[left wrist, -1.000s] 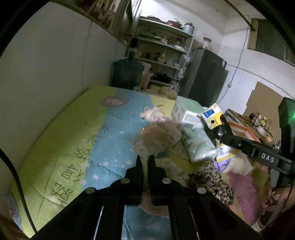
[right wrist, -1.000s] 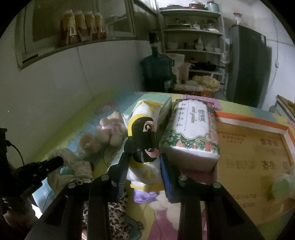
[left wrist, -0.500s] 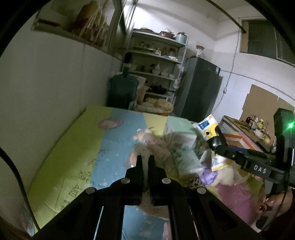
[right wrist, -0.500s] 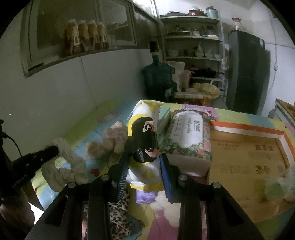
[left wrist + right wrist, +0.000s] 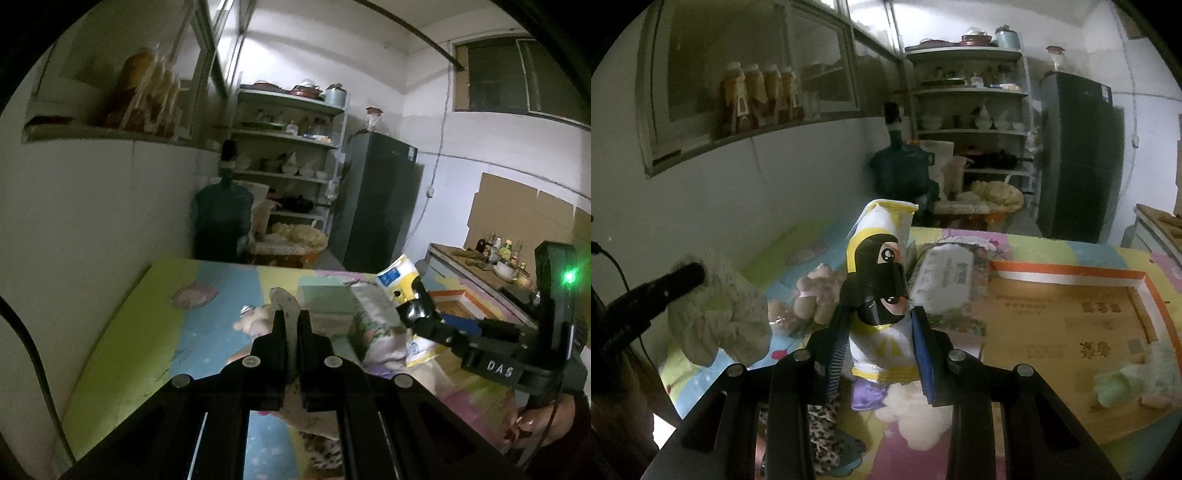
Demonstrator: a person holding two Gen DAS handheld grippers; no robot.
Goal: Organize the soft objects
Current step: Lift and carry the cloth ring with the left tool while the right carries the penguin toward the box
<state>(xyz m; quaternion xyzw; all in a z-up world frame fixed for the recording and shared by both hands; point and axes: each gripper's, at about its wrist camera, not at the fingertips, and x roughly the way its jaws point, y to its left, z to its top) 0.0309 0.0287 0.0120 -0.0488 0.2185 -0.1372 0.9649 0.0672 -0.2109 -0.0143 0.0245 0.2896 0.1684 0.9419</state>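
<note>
My left gripper (image 5: 291, 317) is shut on a pale speckled cloth (image 5: 285, 301), lifted above the table; the cloth hangs from it in the right wrist view (image 5: 724, 321). My right gripper (image 5: 879, 310) is shut on a white and yellow tissue pack (image 5: 882, 273) with a cartoon face, held upright; it also shows in the left wrist view (image 5: 397, 284). A floral tissue pack (image 5: 945, 277) lies just right of it. A plush toy in a plastic bag (image 5: 816, 291) lies on the colourful mat (image 5: 147, 325).
A shallow cardboard tray (image 5: 1067, 325) with an orange rim lies at the right, with a pale green soft thing (image 5: 1115, 384) in it. A leopard-print cloth (image 5: 823, 435) and a white fluffy piece (image 5: 916, 417) lie near. A white wall (image 5: 92, 229) borders the left.
My left gripper has risen with the cloth, lifting it off the mat; the view has tilted up. My right gripper has kept the tissue pack and moved up slightly.
</note>
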